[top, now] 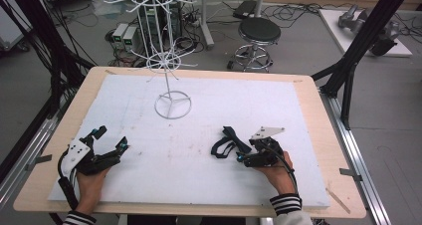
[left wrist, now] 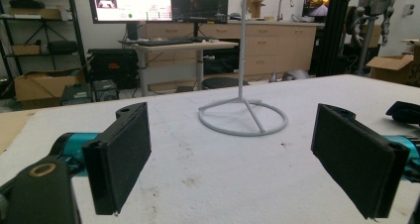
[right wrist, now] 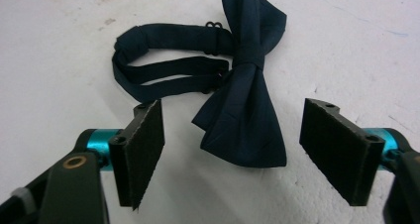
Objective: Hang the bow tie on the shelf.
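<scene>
A dark navy bow tie point(top: 230, 141) with its strap looped to the left lies flat on the white board point(top: 169, 160), right of centre. My right gripper point(top: 246, 151) rests low on the board just behind it. In the right gripper view the bow tie point(right wrist: 245, 105) has its near wing between the jaws of my right gripper point(right wrist: 232, 120), which is open, and neither pad touches the cloth. My left gripper point(top: 110, 139) lies at the board's front left, open with nothing between its jaws. The left gripper view has my left gripper point(left wrist: 233, 130) facing the white wire stand point(left wrist: 242, 45).
The white wire hanging stand point(top: 165, 75) rises from a ring base at the back centre-left of the board. A wooden table edge point(top: 318, 115) frames the board. Behind it are a black stool point(top: 259, 33), cables, and black frame legs point(top: 348, 80) at the right.
</scene>
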`<state>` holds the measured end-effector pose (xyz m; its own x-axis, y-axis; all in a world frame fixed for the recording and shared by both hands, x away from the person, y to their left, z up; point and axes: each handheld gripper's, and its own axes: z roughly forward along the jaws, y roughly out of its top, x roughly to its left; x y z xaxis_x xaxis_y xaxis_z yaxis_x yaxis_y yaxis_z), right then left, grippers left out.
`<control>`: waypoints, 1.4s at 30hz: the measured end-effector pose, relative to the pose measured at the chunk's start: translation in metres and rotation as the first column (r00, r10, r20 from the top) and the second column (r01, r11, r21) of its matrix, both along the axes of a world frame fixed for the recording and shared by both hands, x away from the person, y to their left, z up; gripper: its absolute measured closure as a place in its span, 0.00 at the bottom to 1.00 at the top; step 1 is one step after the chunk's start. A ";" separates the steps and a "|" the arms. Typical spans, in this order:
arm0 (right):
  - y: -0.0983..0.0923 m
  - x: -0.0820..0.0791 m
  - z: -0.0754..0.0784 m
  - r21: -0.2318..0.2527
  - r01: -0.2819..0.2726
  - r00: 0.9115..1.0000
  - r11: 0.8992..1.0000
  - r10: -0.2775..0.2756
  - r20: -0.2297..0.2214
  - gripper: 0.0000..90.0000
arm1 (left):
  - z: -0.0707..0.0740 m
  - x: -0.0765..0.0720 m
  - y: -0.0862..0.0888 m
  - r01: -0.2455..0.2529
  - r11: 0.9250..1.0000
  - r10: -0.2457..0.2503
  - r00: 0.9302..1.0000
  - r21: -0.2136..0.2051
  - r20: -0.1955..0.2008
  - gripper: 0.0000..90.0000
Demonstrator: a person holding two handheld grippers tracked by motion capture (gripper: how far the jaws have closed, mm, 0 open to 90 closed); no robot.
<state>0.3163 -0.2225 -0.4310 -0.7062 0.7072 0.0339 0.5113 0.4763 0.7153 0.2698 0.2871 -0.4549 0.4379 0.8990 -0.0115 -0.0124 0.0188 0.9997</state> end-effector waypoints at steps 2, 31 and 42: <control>0.001 0.001 0.000 -0.006 0.000 1.000 1.000 0.000 -0.001 0.36 | 0.000 0.000 0.000 0.000 1.000 0.000 1.000 0.001 -0.001 0.18; 0.007 0.000 0.005 -0.147 0.051 0.993 0.988 -0.034 0.117 0.90 | 0.000 0.000 0.000 -0.001 1.000 0.001 1.000 0.001 0.002 0.18; 0.010 -0.005 0.009 -0.070 0.057 0.983 0.996 -0.044 0.178 0.91 | 0.000 0.000 0.000 -0.001 1.000 0.001 1.000 0.003 0.002 0.18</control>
